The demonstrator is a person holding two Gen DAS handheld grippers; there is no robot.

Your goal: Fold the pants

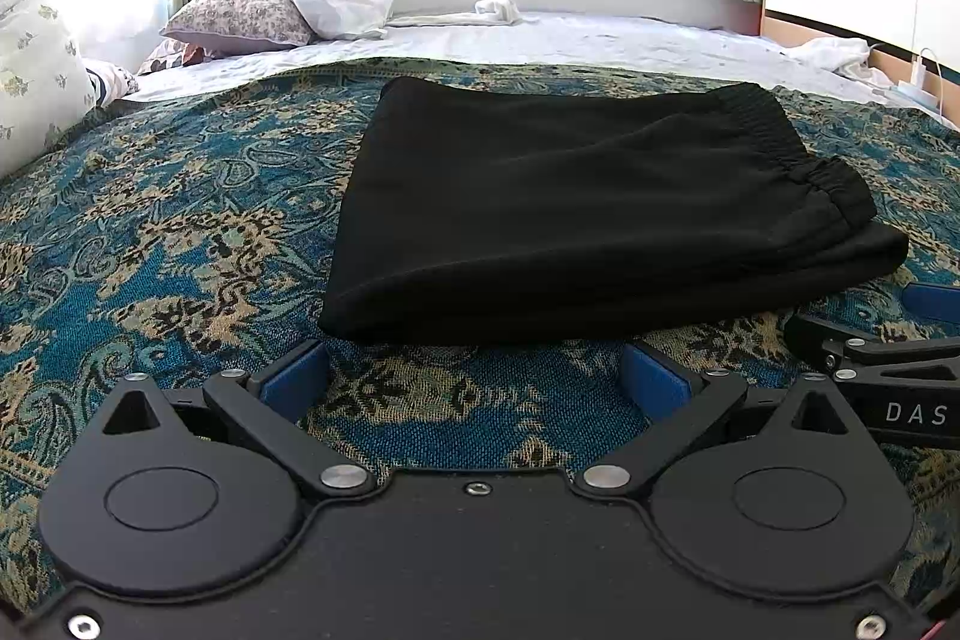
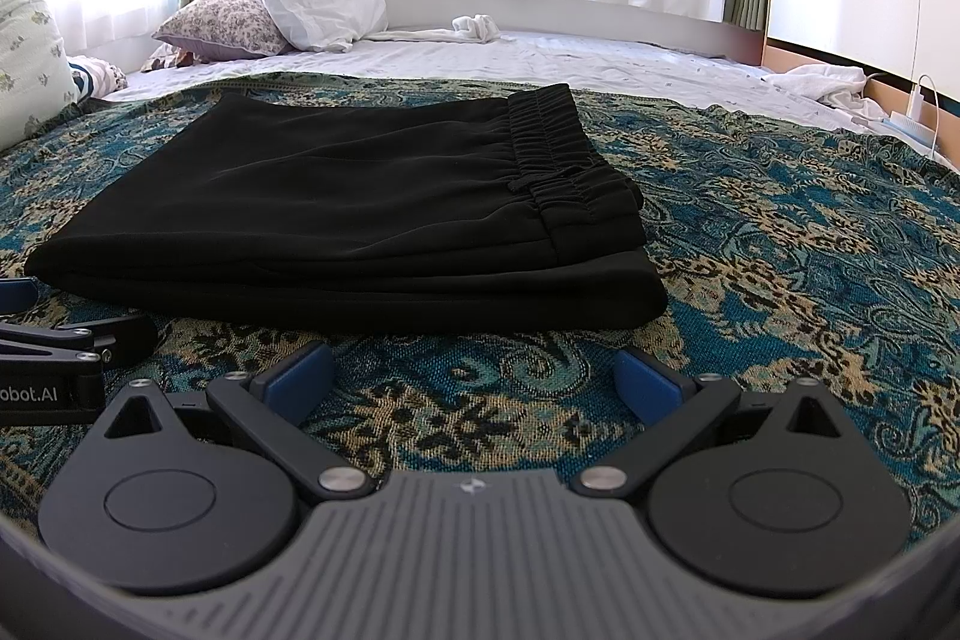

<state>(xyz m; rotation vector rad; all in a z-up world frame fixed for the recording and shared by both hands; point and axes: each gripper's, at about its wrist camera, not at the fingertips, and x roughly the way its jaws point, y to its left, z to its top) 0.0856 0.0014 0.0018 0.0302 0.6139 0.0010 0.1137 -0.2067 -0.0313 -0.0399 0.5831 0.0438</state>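
Observation:
Black pants (image 1: 576, 214) lie folded in a flat stack on the blue patterned bedspread (image 1: 180, 232), elastic waistband on the right. They also show in the right wrist view (image 2: 336, 214). My left gripper (image 1: 474, 379) is open and empty, just short of the stack's near edge. My right gripper (image 2: 474, 376) is open and empty, also just short of the near edge. Each gripper shows at the edge of the other's view, the right one (image 1: 888, 358) and the left one (image 2: 66, 346).
Pillows (image 1: 270, 10) lean at the back left of the bed. A white cloth (image 1: 492, 10) lies on the pale sheet (image 1: 600, 40) by the window. More white cloth and a charger cable (image 1: 924, 70) sit at the far right.

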